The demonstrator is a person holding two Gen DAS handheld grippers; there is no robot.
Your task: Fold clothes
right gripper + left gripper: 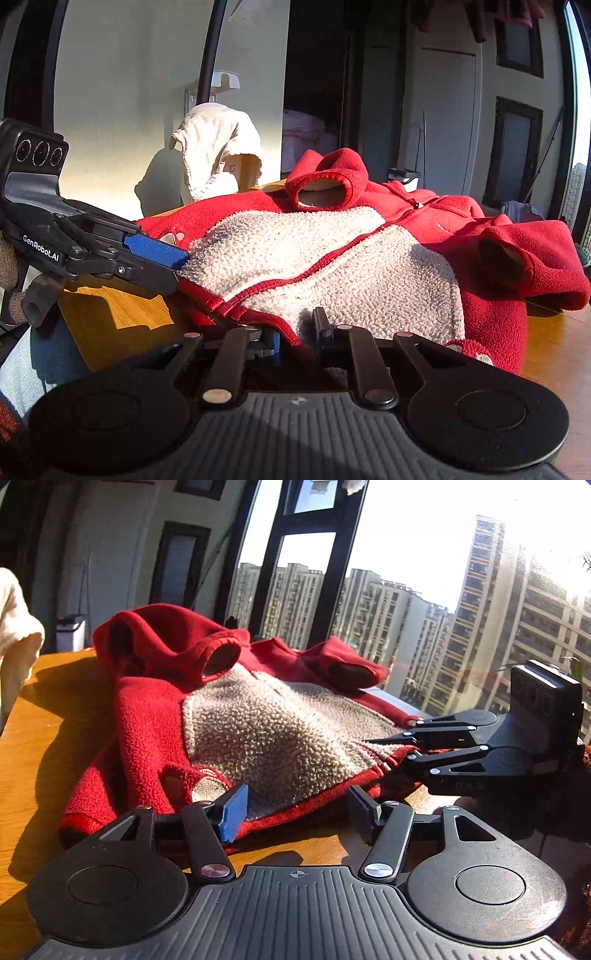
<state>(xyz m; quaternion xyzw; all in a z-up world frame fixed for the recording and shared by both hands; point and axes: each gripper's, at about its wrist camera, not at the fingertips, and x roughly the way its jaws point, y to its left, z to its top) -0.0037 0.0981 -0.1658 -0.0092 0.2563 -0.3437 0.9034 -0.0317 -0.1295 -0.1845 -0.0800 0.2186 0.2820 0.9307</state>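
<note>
Garment: red fleece jacket with grey pile lining (273, 731), lying opened, lining up, on the orange-brown wooden tabletop (48, 746); zip edge runs across the lining in the right wrist view (325, 266). Two sleeve cuffs face the left camera; the hood or collar is bunched at the far side.
Left hand-held gripper: (295, 812) held low and near level over the near tabletop edge, pointing at the jacket's hem. Jaws stand apart, released; the blue pad (234, 816) touches or sits just beside the red hem, the other finger apart from the cloth. In the right wrist view it (173, 269) enters from the left, tilted slightly down, tips at the jacket's edge.
Right hand-held gripper: (295, 338) held low, level with the tabletop, at the jacket's near corner. Fingers stand close together, clenched on a fold of red hem and grey lining. From the left camera (402, 744) it lies sideways, tips pinching the hem, cloth drawn into pleats there.
Holder: gloved fingers (9, 258) behind the left tool; pale trousers below.
Surroundings: cream towel-like cloth (218, 147) draped on something beyond the tabletop; window (424, 602) with tower blocks outside.
</note>
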